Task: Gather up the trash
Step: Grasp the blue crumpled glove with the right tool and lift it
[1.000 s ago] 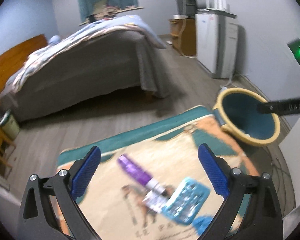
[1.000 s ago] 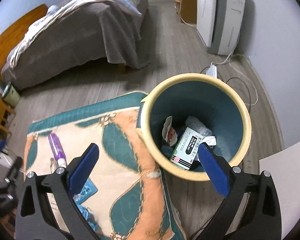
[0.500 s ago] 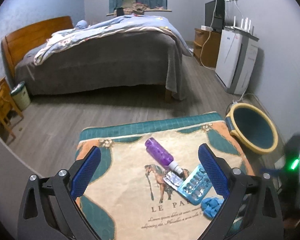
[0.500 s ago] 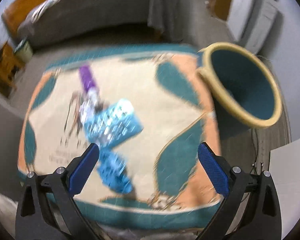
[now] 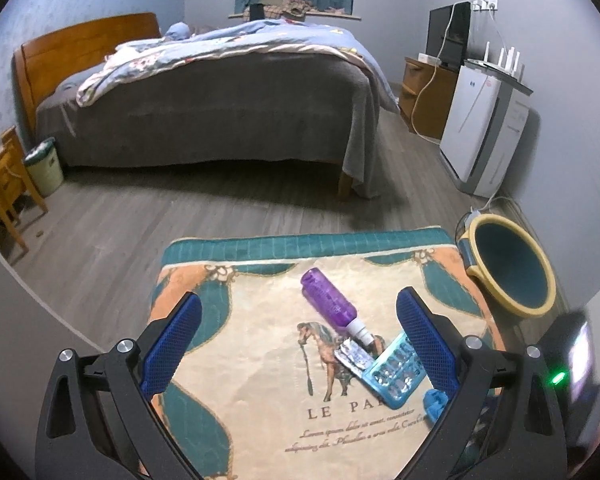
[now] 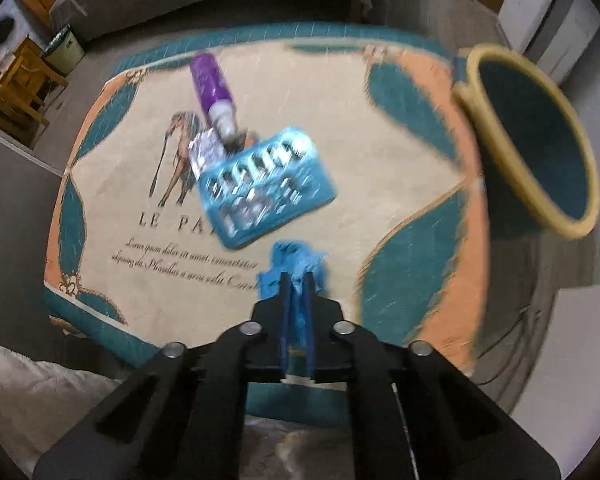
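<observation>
Bedroom floor is carrying a horse-print mat [image 6: 380, 168]. Right gripper [image 6: 296, 280] is clenching a crumpled blue wad [image 6: 296, 258], blue blister pack [image 6: 266, 186] lying just beyond its tips. Left gripper [image 5: 298, 334] is hanging released above.

mat [image 6: 380, 128] right part: bare | bin [image 6: 496, 60] mouth: unobstructed

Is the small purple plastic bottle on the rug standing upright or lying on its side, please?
Lying on its side. The small purple plastic bottle lies flat on the patterned rug, its white cap end beside the silver blister strip.
</observation>
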A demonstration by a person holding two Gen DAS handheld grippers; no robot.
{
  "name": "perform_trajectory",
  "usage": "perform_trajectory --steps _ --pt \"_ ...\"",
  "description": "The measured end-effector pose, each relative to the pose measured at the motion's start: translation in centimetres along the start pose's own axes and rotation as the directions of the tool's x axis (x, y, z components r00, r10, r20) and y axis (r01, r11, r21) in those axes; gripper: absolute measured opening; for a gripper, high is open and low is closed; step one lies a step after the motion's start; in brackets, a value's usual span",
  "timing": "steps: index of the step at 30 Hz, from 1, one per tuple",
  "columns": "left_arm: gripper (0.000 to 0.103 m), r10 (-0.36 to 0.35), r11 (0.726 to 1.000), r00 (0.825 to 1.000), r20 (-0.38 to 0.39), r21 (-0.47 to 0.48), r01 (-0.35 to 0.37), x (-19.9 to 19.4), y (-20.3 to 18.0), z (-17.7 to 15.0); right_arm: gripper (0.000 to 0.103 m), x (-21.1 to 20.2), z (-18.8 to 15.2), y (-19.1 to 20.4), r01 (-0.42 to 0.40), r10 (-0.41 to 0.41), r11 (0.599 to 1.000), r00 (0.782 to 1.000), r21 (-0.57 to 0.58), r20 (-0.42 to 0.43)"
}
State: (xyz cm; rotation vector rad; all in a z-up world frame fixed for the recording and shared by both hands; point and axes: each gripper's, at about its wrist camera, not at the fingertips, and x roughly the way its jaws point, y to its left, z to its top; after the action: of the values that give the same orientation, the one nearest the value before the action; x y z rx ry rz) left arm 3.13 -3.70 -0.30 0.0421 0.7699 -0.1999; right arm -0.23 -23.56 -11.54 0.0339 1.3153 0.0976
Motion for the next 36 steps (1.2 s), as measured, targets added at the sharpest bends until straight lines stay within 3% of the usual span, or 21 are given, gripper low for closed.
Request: perform_trajectory --steps 6,9,11,13,17,19,20,21,22,24,26,27,31,36 --pt "0.097 -0.017 0.998 0.998 -0.053 0.065 0.020 2.7 -1.7 -0.6 0.004 -5.1 5.3 -2.5 0.026 -0.023 1.000 0.990 -0.016 0.141" --pt "0.097 0.003 0.988 0.996 -0.085 0.154 0.011 4.2 -3.3 -1.5 0.005 -5.2 5.9 -3.2 -0.017 0.016 1.000 0.985 0.003 0.169" --pt "0.097 0.037 0.975 0.996 -0.085 0.221 -0.018 4.9 -3.9 -1.9 0.010 -3.5 5.4 -3.0 -0.058 0.054 0.998 0.991 0.030 0.122" --pt "0.097 0.063 0.972 0.994 -0.085 0.232 -0.042 5.3 -3.8 -1.9 0.026 -1.5 4.3 -2.5 -0.070 0.067 0.997 0.996 0.037 0.061" --pt "0.097 0.040 0.994 0.995 -0.090 0.107 -0.030 5.4 -2.4 -1.0 0.028 1.7 1.8 -0.4 -0.037 0.036 0.999 0.998 -0.033 -0.049" --pt "0.097 0.033 0.995 0.996 -0.080 0.096 -0.025 5.2 -2.3 -0.8 0.031 2.9 1.0 0.3 -0.019 0.012 0.998 0.996 -0.068 -0.093" --pt "0.097 0.039 0.994 0.996 -0.076 0.105 -0.031 5.2 -2.4 -0.8 0.036 3.3 0.7 0.3 -0.007 -0.002 0.997 0.994 -0.078 -0.108" --pt "0.097 0.042 0.993 0.996 -0.077 0.112 -0.033 5.2 -2.5 -0.9 0.051 3.8 0.4 0.5 0.000 -0.010 0.996 0.992 -0.086 -0.123" --pt "0.097 0.043 0.992 0.996 -0.080 0.118 -0.033 5.2 -2.6 -0.9 0.059 4.2 0.2 0.6 -0.002 -0.011 0.996 0.990 -0.090 -0.140" --pt "0.097 0.039 0.992 0.995 -0.087 0.127 -0.028 5.3 -2.9 -1.1 0.059 4.7 -0.2 1.0 0.002 -0.018 0.994 0.988 -0.106 -0.151" --pt "0.097 0.041 0.990 0.996 -0.085 0.138 -0.028 5.2 -3.1 -1.1 0.047 5.1 -0.4 1.1 0.016 -0.034 0.993 0.988 -0.120 -0.153" --pt "0.097 0.040 0.989 0.996 -0.085 0.143 -0.028 5.2 -3.1 -1.2 0.035 5.3 -0.4 1.2 0.011 -0.031 0.993 0.986 -0.121 -0.163" --pt "0.097 0.025 0.990 0.996 -0.090 0.142 -0.012 5.1 -3.2 -1.4 0.032 4.5 -0.1 0.3 0.024 -0.039 0.994 0.990 -0.110 -0.137" --pt "0.097 -0.015 0.984 0.993 -0.117 0.174 0.035 5.9 -4.4 -2.1 0.032 1.1 2.6 -3.2 0.072 -0.072 0.997 0.997 -0.015 -0.001"
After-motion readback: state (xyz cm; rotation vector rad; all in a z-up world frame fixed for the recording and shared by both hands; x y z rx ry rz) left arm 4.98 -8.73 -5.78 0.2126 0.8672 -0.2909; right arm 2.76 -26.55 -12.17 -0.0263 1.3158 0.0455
